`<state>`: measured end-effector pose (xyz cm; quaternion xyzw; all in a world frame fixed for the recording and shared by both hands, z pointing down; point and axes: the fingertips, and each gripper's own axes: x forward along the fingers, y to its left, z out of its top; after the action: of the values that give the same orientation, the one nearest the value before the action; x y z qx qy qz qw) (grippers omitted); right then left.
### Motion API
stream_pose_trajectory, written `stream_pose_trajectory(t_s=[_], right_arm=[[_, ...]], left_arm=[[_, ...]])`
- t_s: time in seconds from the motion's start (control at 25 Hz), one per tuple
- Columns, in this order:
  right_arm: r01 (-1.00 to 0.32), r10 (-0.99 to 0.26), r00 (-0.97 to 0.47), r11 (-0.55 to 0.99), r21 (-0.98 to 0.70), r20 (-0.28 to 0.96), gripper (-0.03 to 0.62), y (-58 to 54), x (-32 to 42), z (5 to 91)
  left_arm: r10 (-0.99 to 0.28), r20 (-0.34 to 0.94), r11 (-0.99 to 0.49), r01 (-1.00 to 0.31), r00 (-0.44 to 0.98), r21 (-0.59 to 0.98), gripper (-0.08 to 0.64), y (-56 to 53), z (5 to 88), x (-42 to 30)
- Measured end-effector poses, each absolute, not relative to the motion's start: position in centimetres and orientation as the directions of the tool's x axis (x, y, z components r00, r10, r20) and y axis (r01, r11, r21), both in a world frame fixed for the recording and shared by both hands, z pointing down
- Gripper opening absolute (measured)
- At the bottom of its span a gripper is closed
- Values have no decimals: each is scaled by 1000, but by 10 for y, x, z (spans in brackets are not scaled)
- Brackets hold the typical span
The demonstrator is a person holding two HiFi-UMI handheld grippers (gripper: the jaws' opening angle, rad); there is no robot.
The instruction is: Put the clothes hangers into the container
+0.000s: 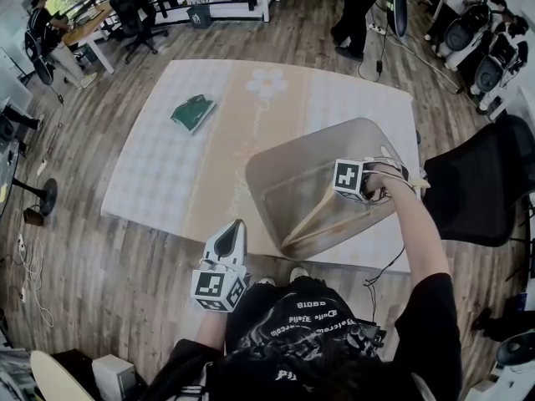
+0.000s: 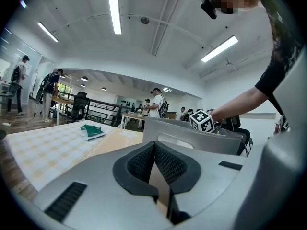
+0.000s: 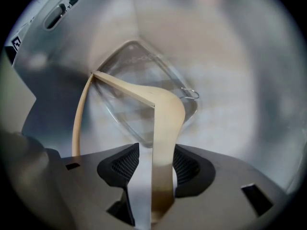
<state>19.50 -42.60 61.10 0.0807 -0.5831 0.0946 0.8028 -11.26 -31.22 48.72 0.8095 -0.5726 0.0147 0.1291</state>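
Note:
A translucent grey container (image 1: 280,157) stands on the patterned mat (image 1: 159,174). My right gripper (image 1: 361,194) points steeply down over its right side. A pale wooden clothes hanger (image 3: 165,114) hangs between its jaws and reaches into the container (image 3: 139,75), with its metal hook (image 3: 191,93) near the bottom. The right gripper (image 3: 154,164) stands open: a gap shows between the left pad and the hanger. The hanger (image 1: 330,217) leans along the container's near wall. My left gripper (image 1: 227,241) is shut and empty near my body, and in its own view (image 2: 154,150) it faces the container (image 2: 192,140).
A green folded item (image 1: 193,112) lies on the far left part of the mat. A black office chair (image 1: 476,182) stands close on the right. Wooden floor surrounds the mat. People, desks and chairs fill the back of the room.

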Motion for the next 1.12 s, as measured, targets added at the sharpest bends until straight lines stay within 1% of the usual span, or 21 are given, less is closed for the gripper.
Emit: stream_pose_trajectory(t_s=[0.2,0.32,0.48,0.72,0.96,1.12], right_arm=[[-260,6,208,964,49,978,311,-436,177,593],[-268,-44,158,960,86,986,354,-437,167,586],[-277,-138,107,947,163,985,362,-440,161,569],[-350,-251,-70,913,212,966,362,-445,145,534],[-413,-365,-222,875,252,904,362,-439,135,491],[-471,-448,-288,836,282,846,354,-429,137,466]], left_arm=[[-919,167,-325,-925,358,197,20,-313,481,-112],[-916,162,-333,-922,366,197,20,-308,483,-113],[-912,155,-348,-916,380,199,20,-303,485,-113],[-898,144,-384,-901,415,204,20,-297,484,-105],[-881,129,-424,-880,456,213,20,-291,480,-95],[-868,114,-452,-863,484,225,20,-287,477,-90]])
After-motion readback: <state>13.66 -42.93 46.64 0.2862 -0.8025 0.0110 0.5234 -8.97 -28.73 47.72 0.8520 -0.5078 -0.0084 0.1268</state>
